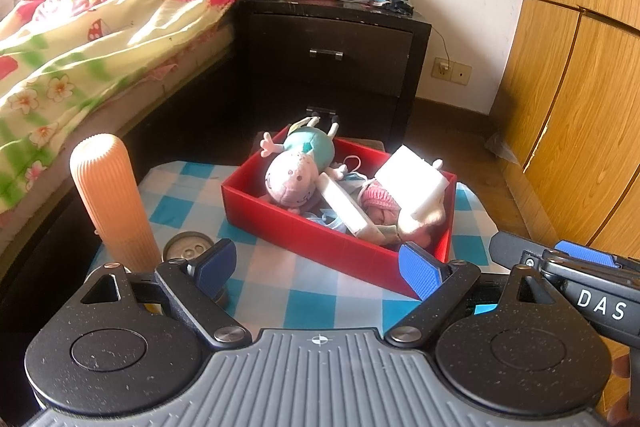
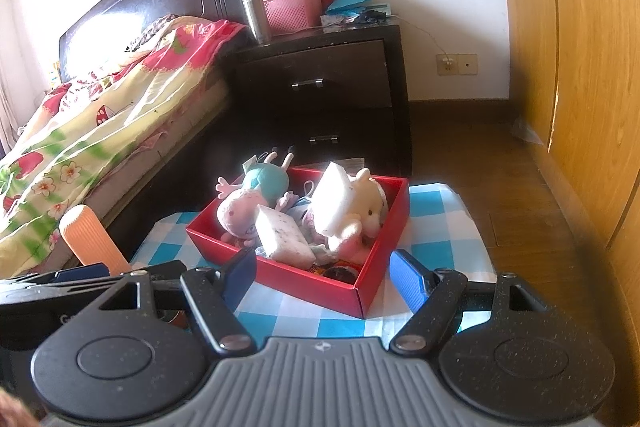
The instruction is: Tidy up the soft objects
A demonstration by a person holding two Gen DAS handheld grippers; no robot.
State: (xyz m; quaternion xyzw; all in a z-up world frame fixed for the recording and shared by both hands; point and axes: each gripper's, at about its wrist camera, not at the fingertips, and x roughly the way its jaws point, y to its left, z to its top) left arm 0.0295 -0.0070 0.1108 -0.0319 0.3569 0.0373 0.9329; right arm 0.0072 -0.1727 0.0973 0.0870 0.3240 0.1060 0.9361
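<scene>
A red box (image 1: 304,235) stands on the blue-checked tablecloth (image 1: 280,291). It holds a pink pig plush (image 1: 296,171) in a teal dress, two white sponges (image 1: 412,183), a doll in a pink knitted hat (image 1: 380,203) and some blue cloth. My left gripper (image 1: 320,267) hovers open just short of the box's near wall, with nothing between its pads. From the right wrist view, the red box (image 2: 304,287) shows the pig plush (image 2: 240,211), a sponge (image 2: 280,235) and a white plush (image 2: 368,211). My right gripper (image 2: 324,277) is open and empty in front of the box's near corner.
An orange ribbed bottle (image 1: 108,195) and a can (image 1: 188,247) stand on the table left of the box. A bed (image 1: 80,47) runs along the left, a dark nightstand (image 1: 332,59) stands behind the table, and a wooden wardrobe (image 1: 580,87) is on the right.
</scene>
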